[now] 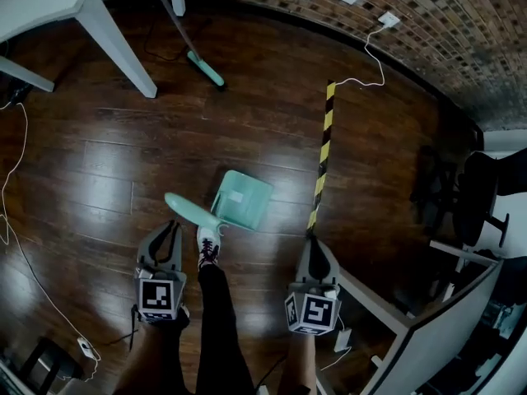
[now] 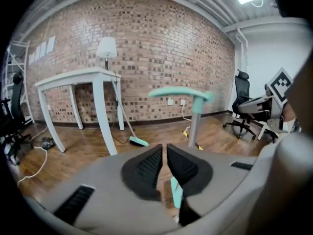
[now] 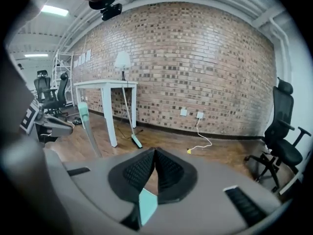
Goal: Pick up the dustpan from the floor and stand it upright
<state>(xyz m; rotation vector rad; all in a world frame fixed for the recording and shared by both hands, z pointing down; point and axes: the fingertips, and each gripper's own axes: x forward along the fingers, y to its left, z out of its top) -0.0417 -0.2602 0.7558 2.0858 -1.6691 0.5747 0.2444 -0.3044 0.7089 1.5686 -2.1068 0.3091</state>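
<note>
The teal dustpan (image 1: 244,199) rests on the dark wood floor in front of me. Its long handle (image 2: 195,124) rises nearly upright, with a teal grip on top. The handle also shows at the left of the right gripper view (image 3: 89,129). My left gripper (image 1: 167,230) hangs just left of the handle top, not touching it. Its jaws (image 2: 164,150) stand a thin slit apart with nothing between them. My right gripper (image 1: 313,245) is to the right of the pan. It is shut (image 3: 154,153) and empty.
A broom (image 1: 205,67) leans by the white table (image 1: 49,0) at the back. A yellow-black tape strip (image 1: 323,151) and a white cable (image 1: 370,52) lie on the floor. Office chairs (image 1: 478,196) and a desk (image 1: 387,307) stand at the right. A person's shoe (image 1: 207,248) is between the grippers.
</note>
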